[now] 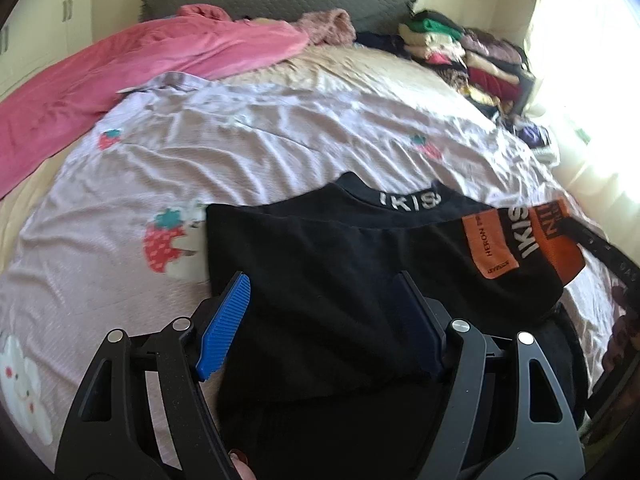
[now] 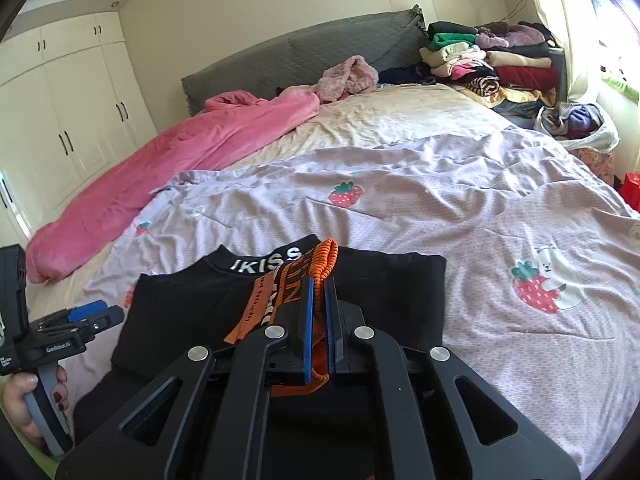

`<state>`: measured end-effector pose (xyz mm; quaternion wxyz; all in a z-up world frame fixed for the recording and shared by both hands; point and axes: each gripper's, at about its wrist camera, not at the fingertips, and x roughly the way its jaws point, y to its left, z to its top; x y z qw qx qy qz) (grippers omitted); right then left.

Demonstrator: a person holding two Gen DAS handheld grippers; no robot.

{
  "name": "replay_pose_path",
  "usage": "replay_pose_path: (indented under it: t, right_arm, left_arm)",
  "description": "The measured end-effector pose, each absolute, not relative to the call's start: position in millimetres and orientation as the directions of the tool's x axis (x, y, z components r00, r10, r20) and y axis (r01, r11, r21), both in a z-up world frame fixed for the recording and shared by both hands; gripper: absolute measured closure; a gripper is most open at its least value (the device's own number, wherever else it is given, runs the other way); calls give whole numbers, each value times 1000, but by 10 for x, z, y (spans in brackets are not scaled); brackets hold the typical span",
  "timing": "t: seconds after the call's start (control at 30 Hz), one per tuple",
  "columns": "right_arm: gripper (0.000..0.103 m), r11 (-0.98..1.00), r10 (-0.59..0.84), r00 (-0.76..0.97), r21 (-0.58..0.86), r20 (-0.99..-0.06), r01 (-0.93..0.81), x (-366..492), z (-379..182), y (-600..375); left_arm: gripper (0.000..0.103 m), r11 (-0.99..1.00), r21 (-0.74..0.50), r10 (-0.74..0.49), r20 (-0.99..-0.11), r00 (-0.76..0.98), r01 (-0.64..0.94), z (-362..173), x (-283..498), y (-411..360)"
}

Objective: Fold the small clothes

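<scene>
Left gripper [image 1: 322, 292] gaping over black garment [image 1: 340, 248], right gripper [image 2: 319, 284] clamping its orange waistband [image 2: 326, 256], only right wrist view shows the hand [image 2: 24, 400] and wardrobe [image 2: 68, 120].

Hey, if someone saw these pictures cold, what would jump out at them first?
The right gripper clamped on an orange waistband, above a black garment on the strawberry-print sheet. Next, the long pink blanket along the bed's left side, and the stacked clothes at the far right corner.
</scene>
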<state>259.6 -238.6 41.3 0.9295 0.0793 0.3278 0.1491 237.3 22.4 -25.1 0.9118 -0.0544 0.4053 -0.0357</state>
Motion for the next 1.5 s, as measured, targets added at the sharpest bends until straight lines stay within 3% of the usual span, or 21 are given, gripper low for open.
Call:
replay_pose_path:
  t: [0.3,0.43,0.5,0.83,1.03,1.33,1.43,1.5]
  right_arm:
    - [96,973,230,760,163,-608,-163,2607,386,-2403]
    - [75,983,181,766,132,-617,-126,2612,384,-2447]
    - [71,983,184,762,115,-621,-144,2608,383,-2397]
    - [67,948,272,696,62,-664,-311,2565,280,-1962]
    - [62,948,247,688,22,-683,-318,2569,232,-1915]
    - [59,932,260,671,-1,-695,-362,2554,138,-1747]
    - [59,918,296,627,32,-721,-396,2582,20,-1647]
    - [59,920,246,592,-7,-767,-391,2630,-107,-1604]
  left_arm:
    - [37,992,-124,-115,-815,567,22,-680,2535,165]
    - [37,992,-126,-116,-813,570,22,-702,2510,185]
    - [37,992,-124,-114,-813,571,22,-700,2511,179]
    - [37,991,-111,-133,-770,624,74,-396,2383,28]
    - [37,990,-102,-135,-851,507,93,-737,2548,-35]
    - [35,987,-142,-163,-837,522,79,-794,2487,53]
    - [35,987,-137,-160,-836,526,82,-798,2479,57]
    - [35,987,-139,-161,-835,525,82,-792,2466,72]
